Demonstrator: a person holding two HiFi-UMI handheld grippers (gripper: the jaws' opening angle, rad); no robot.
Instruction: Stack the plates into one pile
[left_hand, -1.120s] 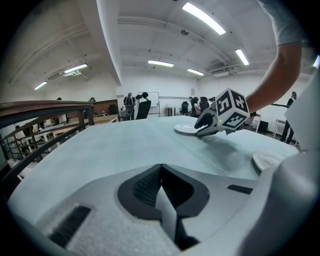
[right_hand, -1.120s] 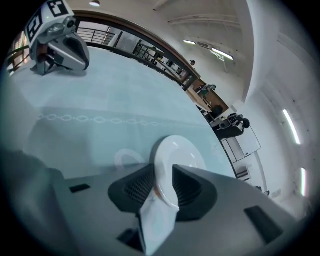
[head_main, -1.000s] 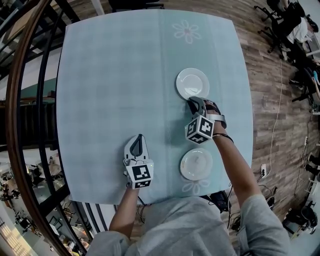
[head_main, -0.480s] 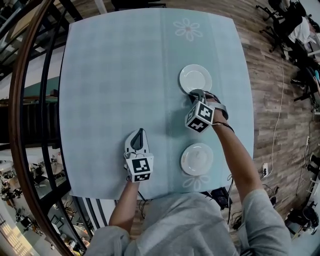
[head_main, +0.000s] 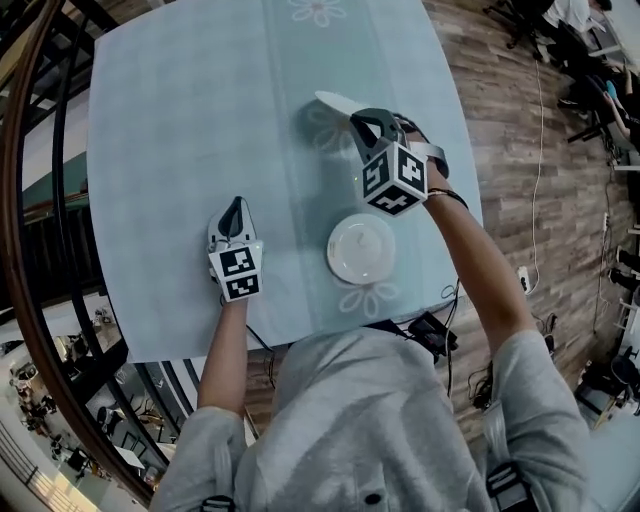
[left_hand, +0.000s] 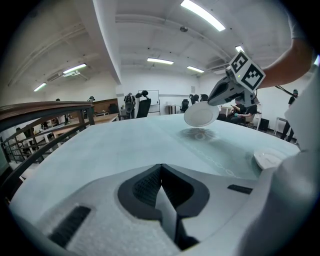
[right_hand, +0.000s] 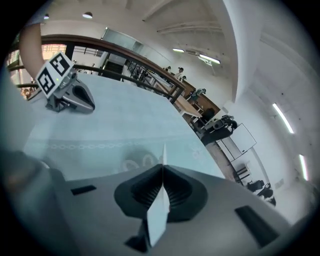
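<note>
Plate one (head_main: 335, 102) is pinched by its rim in the right tongs (head_main: 358, 120), which are clamped tight on it, and it's held tilted on edge, lifted clear of the bench (head_main: 180, 120) above its right half. The second plate (head_main: 361, 248) is laid flat near the bench's front edge, just behind a printed flower (head_main: 368, 298). The left tongs (head_main: 234, 206) are pressed together with nothing between them, parked well off to the left of that second plate
</note>
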